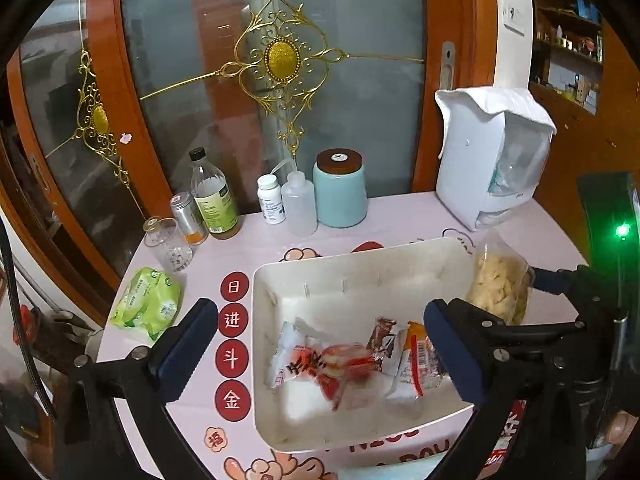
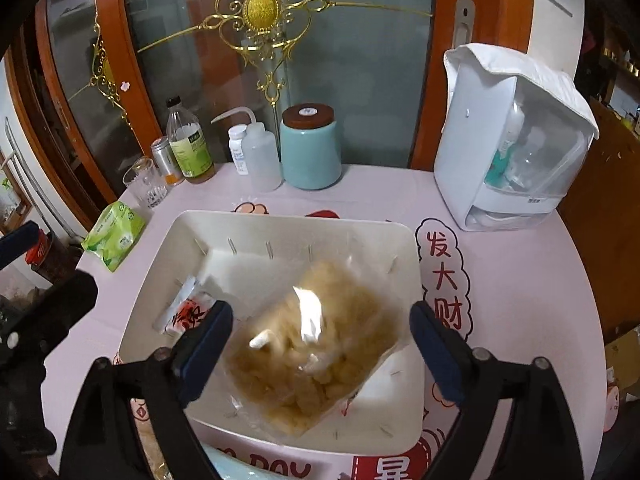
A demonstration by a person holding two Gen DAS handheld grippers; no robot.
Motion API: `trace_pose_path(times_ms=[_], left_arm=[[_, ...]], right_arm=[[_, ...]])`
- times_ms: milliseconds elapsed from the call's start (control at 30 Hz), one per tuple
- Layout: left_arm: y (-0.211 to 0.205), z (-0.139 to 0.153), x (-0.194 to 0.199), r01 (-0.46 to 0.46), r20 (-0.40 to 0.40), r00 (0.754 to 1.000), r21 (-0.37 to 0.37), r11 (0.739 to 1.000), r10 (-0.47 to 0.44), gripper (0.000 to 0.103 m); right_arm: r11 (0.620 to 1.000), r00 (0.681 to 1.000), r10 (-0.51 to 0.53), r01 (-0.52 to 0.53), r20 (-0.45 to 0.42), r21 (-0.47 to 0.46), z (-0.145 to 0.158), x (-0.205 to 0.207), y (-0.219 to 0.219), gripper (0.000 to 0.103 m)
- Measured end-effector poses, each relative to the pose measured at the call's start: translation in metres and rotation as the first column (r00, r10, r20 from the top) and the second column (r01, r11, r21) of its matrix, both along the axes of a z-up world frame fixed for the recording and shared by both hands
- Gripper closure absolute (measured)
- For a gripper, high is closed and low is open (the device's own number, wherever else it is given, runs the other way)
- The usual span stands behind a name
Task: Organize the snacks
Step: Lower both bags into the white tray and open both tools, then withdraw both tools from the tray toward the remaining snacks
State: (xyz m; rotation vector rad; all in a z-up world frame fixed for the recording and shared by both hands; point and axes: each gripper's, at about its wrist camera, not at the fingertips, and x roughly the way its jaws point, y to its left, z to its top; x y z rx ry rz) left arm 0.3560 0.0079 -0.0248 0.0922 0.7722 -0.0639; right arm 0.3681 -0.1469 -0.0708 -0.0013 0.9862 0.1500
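Note:
A white bin (image 1: 360,256) (image 2: 280,220) sits on the pink tablecloth. In it lie a red-and-white snack packet (image 1: 336,364) (image 2: 188,312), blurred, a brown packet (image 1: 382,332) and an orange-and-white packet (image 1: 416,360). My left gripper (image 1: 320,356) hangs open over the bin with nothing between its pads. A clear bag of beige snacks (image 2: 316,352) (image 1: 498,284) is over the bin's right side, blurred. It lies between the wide-spread fingers of my right gripper (image 2: 320,354), which is open, and the pads stand clear of the bag.
A green tissue pack (image 1: 148,304) lies left of the bin. Behind it stand a glass (image 1: 168,244), a tin, bottles (image 1: 212,200) and a teal jar (image 1: 340,192). A white appliance (image 1: 492,160) stands at the back right, before a glass door.

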Motion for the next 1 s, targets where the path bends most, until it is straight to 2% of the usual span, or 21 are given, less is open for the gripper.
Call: trace_pose_path(times_ms=[233,467,1000], left_arm=[[0.003,0.0,-0.011,-0.002,-0.01,1.0,0.015,1.0,0.002,0.001],[0.003,0.013,-0.034,0.014,0.019,1.0,0.021,1.0,-0.014,0.001],[0.001,0.047,-0.105,0.087,0.069,0.994,0.019,0.996,-0.088,0.001]], right_arm=[[1.0,1.0,0.003,-0.003,0.027,0.01,0.014,-0.008,0.001,0.005],[1.0,0.999,0.004,-0.005,0.038,0.013,0.029,-0.029,0.001,0.005],[0.999,0.997,-0.043,0.042,0.06,0.019,0.064,-0.106,-0.002,0.005]])
